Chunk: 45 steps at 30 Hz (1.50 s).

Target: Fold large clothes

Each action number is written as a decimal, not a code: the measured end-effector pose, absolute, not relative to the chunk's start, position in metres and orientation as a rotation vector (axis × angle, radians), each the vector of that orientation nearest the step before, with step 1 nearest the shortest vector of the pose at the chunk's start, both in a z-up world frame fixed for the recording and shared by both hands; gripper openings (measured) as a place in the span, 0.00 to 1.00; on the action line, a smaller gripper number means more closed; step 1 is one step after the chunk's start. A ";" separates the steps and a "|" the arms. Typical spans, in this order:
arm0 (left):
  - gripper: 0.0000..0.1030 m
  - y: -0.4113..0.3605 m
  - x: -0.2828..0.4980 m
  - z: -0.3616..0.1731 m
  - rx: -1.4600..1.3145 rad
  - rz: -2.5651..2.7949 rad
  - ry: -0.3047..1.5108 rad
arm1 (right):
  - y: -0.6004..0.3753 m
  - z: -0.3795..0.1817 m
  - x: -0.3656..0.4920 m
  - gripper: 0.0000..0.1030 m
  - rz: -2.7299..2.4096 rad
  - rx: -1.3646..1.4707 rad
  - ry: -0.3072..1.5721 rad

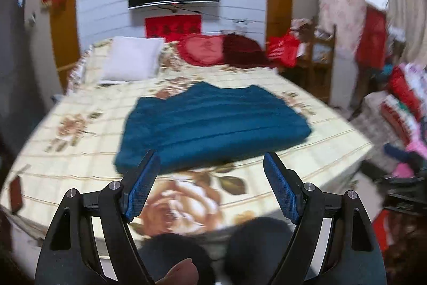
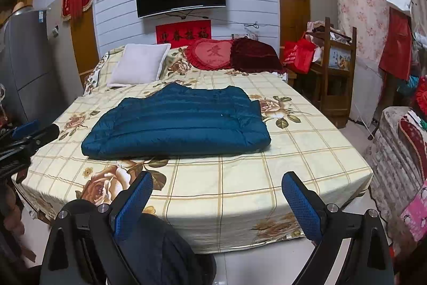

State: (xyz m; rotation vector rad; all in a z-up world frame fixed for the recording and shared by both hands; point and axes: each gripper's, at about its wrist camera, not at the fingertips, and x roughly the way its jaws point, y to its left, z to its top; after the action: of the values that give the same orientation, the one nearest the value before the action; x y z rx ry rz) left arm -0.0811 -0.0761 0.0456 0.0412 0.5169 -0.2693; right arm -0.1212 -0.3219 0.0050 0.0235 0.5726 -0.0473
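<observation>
Looks like you're pretty much done here. The teal quilted puffer jacket [image 2: 176,122] is lying as a flat rectangular bundle in the middle of the cream floral-print bedsheet [image 2: 240,178], sleeves apparently tucked in, edges fairly even. If anything's left, I'd guess one more fold in half or just a tidy-up, but it already reads as folded.

Your left gripper [image 1: 212,186] and right gripper [image 2: 217,205] both hang back over the foot of the bed, jaws spread wide, holding nothing, well apart from the jacket.

The right wrist view is the sharp one: you can see the quilting lines and your left gripper poking in at the left edge. The left wrist view is motion-blurred, but shows your thumb down at the bottom.
</observation>
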 end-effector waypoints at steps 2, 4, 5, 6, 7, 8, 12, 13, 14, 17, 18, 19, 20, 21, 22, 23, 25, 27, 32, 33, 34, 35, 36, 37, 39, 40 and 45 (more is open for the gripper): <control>0.78 -0.076 -0.085 0.048 0.030 -0.268 0.498 | -0.321 0.005 -0.120 0.93 -0.047 0.021 0.574; 0.78 -0.078 -0.087 0.051 0.050 -0.246 0.477 | -0.320 0.004 -0.121 0.93 -0.044 0.021 0.573; 0.78 -0.079 -0.087 0.051 0.064 -0.241 0.487 | -0.319 0.003 -0.122 0.93 -0.047 0.022 0.572; 0.78 -0.081 -0.086 0.051 0.070 -0.247 0.501 | -0.319 0.004 -0.122 0.93 -0.046 0.023 0.571; 0.78 -0.082 -0.086 0.050 0.071 -0.248 0.520 | -0.319 0.003 -0.122 0.93 -0.045 0.023 0.569; 0.78 -0.082 -0.083 0.048 0.070 -0.252 0.546 | -0.319 0.003 -0.122 0.93 -0.044 0.022 0.570; 0.78 -0.081 -0.069 0.036 0.057 -0.239 0.672 | -0.317 0.003 -0.122 0.93 -0.043 0.023 0.573; 0.78 -0.078 -0.067 0.033 0.047 -0.220 0.688 | -0.317 0.003 -0.121 0.93 -0.042 0.019 0.572; 0.78 -0.077 -0.066 0.030 0.041 -0.205 0.695 | -0.315 0.004 -0.121 0.93 -0.043 0.014 0.572; 0.78 -0.071 -0.063 0.022 0.024 -0.165 0.714 | -0.311 0.004 -0.120 0.93 -0.044 0.009 0.573; 0.78 -0.069 -0.062 0.019 0.016 -0.152 0.726 | -0.310 0.004 -0.119 0.93 -0.041 0.010 0.574; 0.78 -0.066 -0.061 0.017 0.004 -0.143 0.734 | -0.309 0.005 -0.119 0.93 -0.040 0.009 0.575; 0.78 -0.064 -0.061 0.015 -0.009 -0.141 0.741 | -0.308 0.005 -0.118 0.93 -0.040 0.006 0.574; 0.78 -0.061 -0.060 0.013 -0.022 -0.140 0.750 | -0.306 0.005 -0.119 0.93 -0.036 0.002 0.571; 0.78 -0.059 -0.059 0.012 -0.028 -0.137 0.758 | -0.304 0.005 -0.119 0.93 -0.031 -0.006 0.566; 0.78 -0.059 -0.059 0.011 -0.026 -0.137 0.760 | -0.303 0.005 -0.120 0.93 -0.032 -0.014 0.563; 0.78 -0.059 -0.060 0.010 -0.016 -0.135 0.756 | -0.299 0.006 -0.121 0.93 -0.033 -0.028 0.562; 0.78 -0.059 -0.061 0.011 -0.009 -0.140 0.751 | -0.297 0.007 -0.122 0.93 -0.027 -0.036 0.561; 0.78 -0.061 -0.062 0.012 0.005 -0.147 0.747 | -0.294 0.009 -0.123 0.93 -0.024 -0.039 0.554; 0.78 -0.061 -0.062 0.012 0.006 -0.149 0.747 | -0.294 0.010 -0.123 0.93 -0.024 -0.041 0.552; 0.78 -0.061 -0.061 0.012 0.006 -0.149 0.747 | -0.294 0.010 -0.124 0.93 -0.024 -0.042 0.551; 0.78 -0.062 -0.061 0.012 0.009 -0.147 0.749 | -0.294 0.010 -0.124 0.93 -0.024 -0.042 0.551; 0.78 -0.062 -0.061 0.011 0.010 -0.148 0.752 | -0.294 0.010 -0.123 0.93 -0.023 -0.043 0.552; 0.78 -0.062 -0.061 0.011 0.010 -0.152 0.754 | -0.294 0.010 -0.123 0.93 -0.023 -0.043 0.552; 0.78 -0.063 -0.060 0.010 0.016 -0.153 0.758 | -0.293 0.010 -0.123 0.93 -0.022 -0.043 0.552; 0.78 -0.063 -0.060 0.009 0.020 -0.153 0.760 | -0.293 0.010 -0.123 0.93 -0.021 -0.043 0.552; 0.78 -0.066 -0.060 0.007 0.040 -0.147 0.762 | -0.292 0.009 -0.124 0.93 -0.017 -0.053 0.553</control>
State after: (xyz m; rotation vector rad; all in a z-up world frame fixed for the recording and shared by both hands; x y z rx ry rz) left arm -0.0601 -0.0661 0.0071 0.0400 0.7622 -0.1472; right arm -0.1236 -0.2920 0.0091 -0.0528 0.5530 -0.0173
